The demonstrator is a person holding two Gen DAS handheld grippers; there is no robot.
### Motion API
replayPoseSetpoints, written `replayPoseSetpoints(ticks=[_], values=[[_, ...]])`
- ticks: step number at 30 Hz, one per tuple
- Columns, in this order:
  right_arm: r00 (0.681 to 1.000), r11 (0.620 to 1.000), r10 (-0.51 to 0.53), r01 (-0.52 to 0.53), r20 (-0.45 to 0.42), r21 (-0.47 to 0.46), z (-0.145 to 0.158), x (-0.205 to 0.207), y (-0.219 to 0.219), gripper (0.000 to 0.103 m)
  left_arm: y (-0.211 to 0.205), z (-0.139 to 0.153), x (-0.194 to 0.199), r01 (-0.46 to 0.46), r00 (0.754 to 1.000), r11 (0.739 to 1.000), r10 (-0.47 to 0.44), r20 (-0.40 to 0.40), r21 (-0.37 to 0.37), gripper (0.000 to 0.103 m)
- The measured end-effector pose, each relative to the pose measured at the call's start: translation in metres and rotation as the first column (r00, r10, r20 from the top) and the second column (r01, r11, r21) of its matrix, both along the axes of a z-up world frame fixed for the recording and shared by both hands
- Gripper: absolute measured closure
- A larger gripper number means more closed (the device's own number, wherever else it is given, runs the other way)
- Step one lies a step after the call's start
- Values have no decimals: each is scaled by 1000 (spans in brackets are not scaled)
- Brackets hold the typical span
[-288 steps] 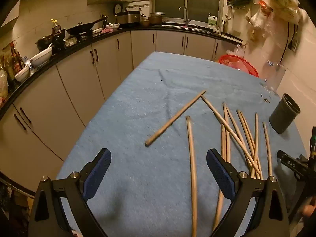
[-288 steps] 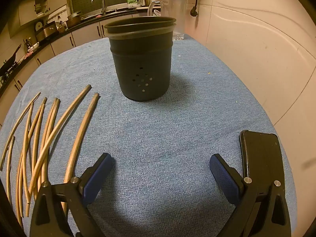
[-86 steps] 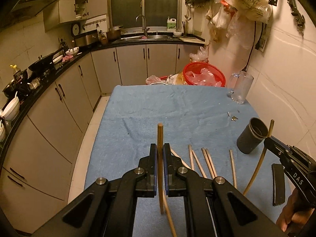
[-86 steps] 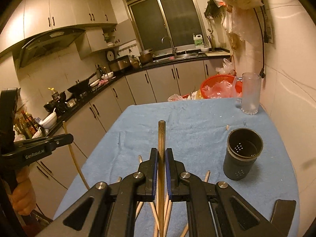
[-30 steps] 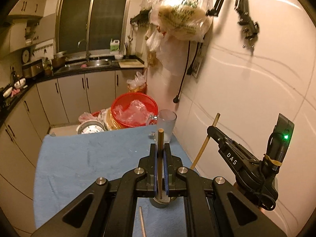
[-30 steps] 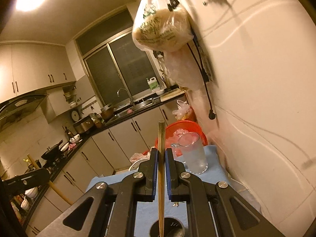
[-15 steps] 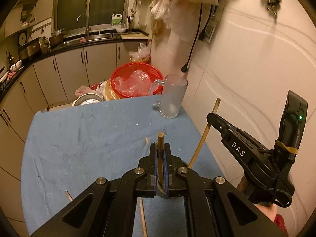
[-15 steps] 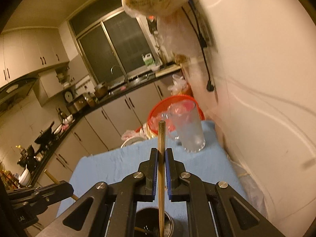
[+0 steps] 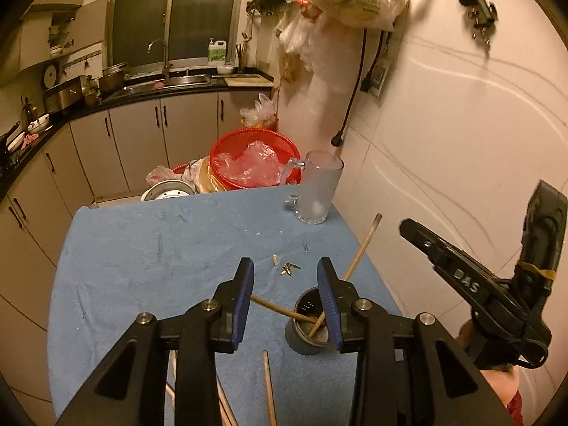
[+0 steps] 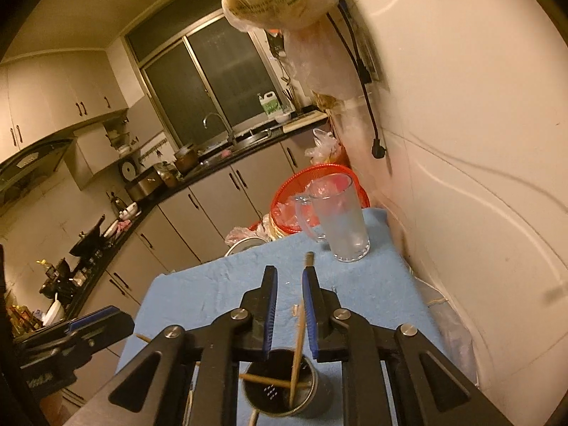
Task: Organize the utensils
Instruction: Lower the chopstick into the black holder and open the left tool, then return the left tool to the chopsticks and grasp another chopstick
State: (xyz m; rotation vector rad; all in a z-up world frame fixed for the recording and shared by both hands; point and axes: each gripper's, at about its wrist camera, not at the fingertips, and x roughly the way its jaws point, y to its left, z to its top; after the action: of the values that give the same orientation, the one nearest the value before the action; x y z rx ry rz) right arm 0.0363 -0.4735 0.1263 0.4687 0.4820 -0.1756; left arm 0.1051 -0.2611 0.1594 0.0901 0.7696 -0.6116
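A dark round holder (image 9: 296, 340) stands on the blue cloth near the wall. Two wooden chopsticks rest in it. One chopstick (image 9: 360, 250) leans up to the right and the other chopstick (image 9: 271, 306) leans left over the rim. My left gripper (image 9: 285, 269) hovers just above the holder, its jaws opening with nothing between them. In the right wrist view my right gripper (image 10: 290, 275) is right above the holder (image 10: 266, 396). Its jaws are opening, and the upright chopstick (image 10: 301, 323) stands loose in the gap beside the right pad.
A frosted glass mug (image 9: 319, 191) stands at the table's far right corner, with a red basket (image 9: 248, 156) behind it. Small scraps (image 9: 289, 268) lie on the cloth. More chopsticks (image 9: 268, 387) lie at the near edge. The tiled wall runs close on the right.
Both grippers have sunk toward the holder. The left jaws opened and let go of their chopstick, which now leans in the holder. The right jaws parted around theirs.
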Motion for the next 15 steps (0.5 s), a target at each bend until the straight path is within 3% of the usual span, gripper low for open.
replayPoseSetpoints(ticks=[4,6,8,9,15], values=[[999,1000,20,-20,35,-19,12,-26,15,82,23,8,-15,-27,999,1000,27,38,-13,56],[998,999,27,-26,51,-30,14,-40,26,73,37,9,-23,-43,997,999,44,58,-16,56],[997,998,43,-40,65,-43,14,-55,40,52,55,9,-32,-63,995,998,64,79,-19,55],[996,997,52,-48,68,-53,12,-61,48,46,64,8,-35,-71,994,997,73,82,-23,53],[987,982,160,-158,5,-103,-16,-80,101,45,127,-13,-52,-147,987,989,148,68,-19,47]])
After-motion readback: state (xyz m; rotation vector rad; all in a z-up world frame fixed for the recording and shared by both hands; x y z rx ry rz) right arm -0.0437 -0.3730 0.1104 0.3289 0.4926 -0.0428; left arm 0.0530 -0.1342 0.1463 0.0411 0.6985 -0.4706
